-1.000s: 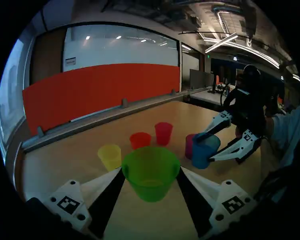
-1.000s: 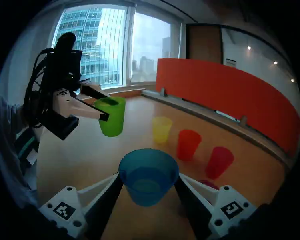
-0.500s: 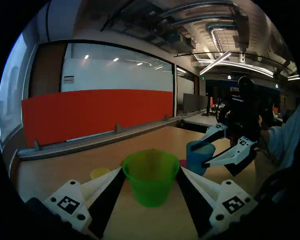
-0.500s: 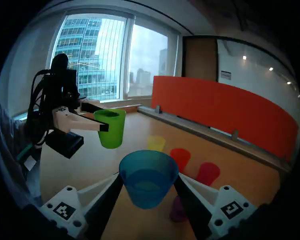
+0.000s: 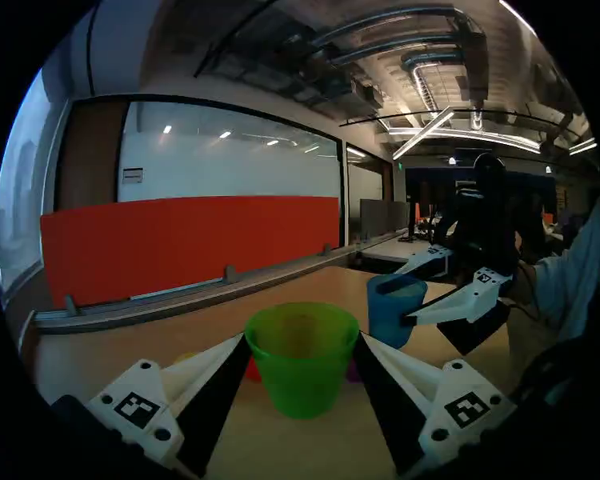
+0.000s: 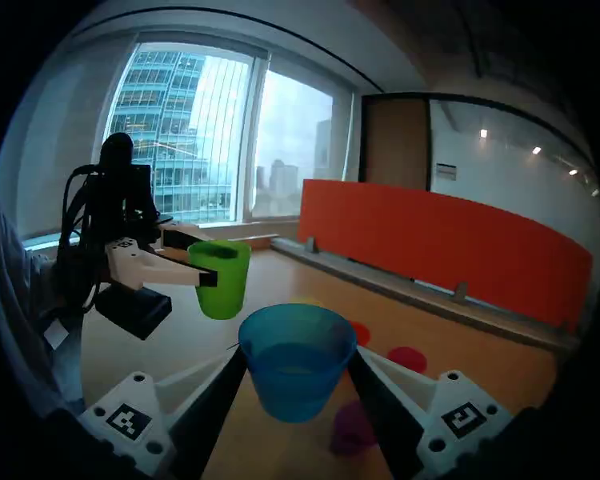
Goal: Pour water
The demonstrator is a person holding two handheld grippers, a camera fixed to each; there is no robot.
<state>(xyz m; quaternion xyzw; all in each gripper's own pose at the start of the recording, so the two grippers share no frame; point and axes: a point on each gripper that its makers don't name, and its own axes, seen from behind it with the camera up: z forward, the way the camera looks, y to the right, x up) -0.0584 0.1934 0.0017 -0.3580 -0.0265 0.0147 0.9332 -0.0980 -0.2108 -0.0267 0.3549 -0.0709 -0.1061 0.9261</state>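
Left gripper view: the left claw (image 5: 302, 346) is closed on the upright green cup (image 5: 302, 372), held clear of the table (image 5: 140, 342), presumably as receiver. Right gripper view: the right claw (image 6: 298, 362) clamps the water-filled blue cup (image 6: 298, 380), level against spilling, near the green cup.

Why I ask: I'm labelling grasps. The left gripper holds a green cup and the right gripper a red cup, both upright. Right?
Not quite. The right gripper holds a blue cup, not a red one, as the right gripper view shows. The left gripper does hold a green cup, and both are upright.
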